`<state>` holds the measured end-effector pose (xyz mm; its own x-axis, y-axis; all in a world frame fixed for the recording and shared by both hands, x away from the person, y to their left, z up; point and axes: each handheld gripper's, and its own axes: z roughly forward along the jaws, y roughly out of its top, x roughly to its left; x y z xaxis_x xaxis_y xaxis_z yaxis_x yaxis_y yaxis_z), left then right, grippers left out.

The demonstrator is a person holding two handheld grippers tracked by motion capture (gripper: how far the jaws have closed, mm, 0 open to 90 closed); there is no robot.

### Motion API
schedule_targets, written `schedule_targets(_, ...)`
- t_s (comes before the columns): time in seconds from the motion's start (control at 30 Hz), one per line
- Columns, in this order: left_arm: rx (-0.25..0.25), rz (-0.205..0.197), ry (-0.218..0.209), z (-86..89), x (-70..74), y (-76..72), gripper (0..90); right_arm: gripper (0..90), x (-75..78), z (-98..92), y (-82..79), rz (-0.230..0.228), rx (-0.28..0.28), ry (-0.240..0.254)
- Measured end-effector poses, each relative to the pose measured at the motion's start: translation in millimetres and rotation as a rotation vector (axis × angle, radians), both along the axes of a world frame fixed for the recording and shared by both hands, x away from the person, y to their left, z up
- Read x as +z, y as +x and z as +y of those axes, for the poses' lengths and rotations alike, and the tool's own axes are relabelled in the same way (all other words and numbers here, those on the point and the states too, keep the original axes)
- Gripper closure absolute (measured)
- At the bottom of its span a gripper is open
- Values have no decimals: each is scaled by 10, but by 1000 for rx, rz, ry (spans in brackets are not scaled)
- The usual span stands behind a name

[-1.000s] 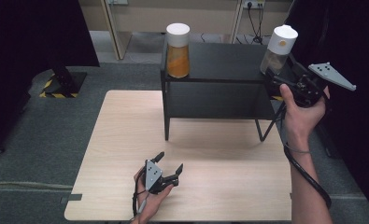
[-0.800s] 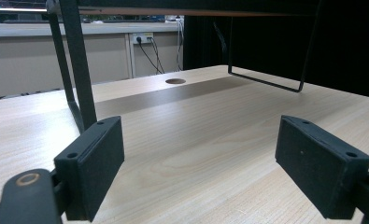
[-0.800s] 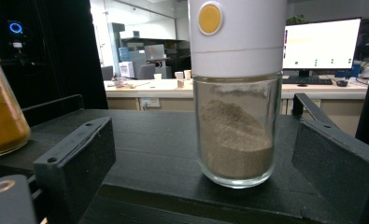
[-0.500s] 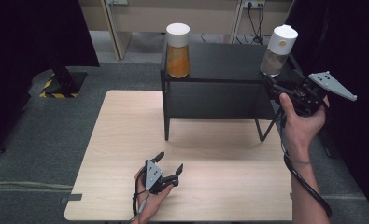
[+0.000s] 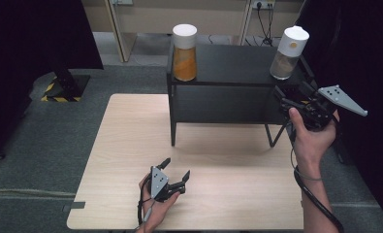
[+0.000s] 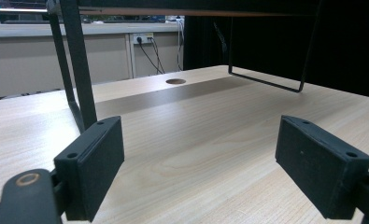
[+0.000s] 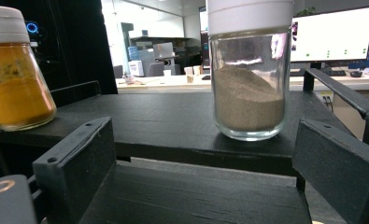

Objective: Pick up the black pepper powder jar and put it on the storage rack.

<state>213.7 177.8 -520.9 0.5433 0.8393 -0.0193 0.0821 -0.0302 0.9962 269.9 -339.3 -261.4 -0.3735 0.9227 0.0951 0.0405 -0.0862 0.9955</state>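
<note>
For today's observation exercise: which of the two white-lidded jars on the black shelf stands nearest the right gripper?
The jar of grey-brown powder, directly ahead of the right gripper; the orange-filled jar stands at the far corner.

- Right gripper (image 5: 290, 95): matt black plastic jaws with a faintly grainy face, topped by a flat grey plate.
- Grey-powder jar (image 7: 247, 74), centre right: clear glossy glass, smooth white plastic cap.
- Orange-powder jar (image 7: 15, 77), far left: same shiny glass.
- Shelf (image 7: 140, 116): matt black top showing rough wood grain, on thin black metal legs.
- Table (image 6: 196, 140): pale wood-grain surface, smooth with a soft sheen.

Orange-filled jar (image 5: 184, 53), black shelf (image 5: 232, 63)
</note>
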Motion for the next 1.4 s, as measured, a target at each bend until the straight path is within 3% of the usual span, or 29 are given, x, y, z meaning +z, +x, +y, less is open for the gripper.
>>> schedule_targets(0.83, 0, -3, 4, -1, 0, -3, 149, 64, -377, 25, -133, 45, 42, -20)
schedule_targets(1.1, 0, -2, 3, -2, 0, -4, 149, 64, -545, 21, -141, 37, 50, -25)
schedule_targets(1.4, 1, -5, 5, -5, -2, -5, 149, 64, -606, 3, -181, 35, 52, -21)
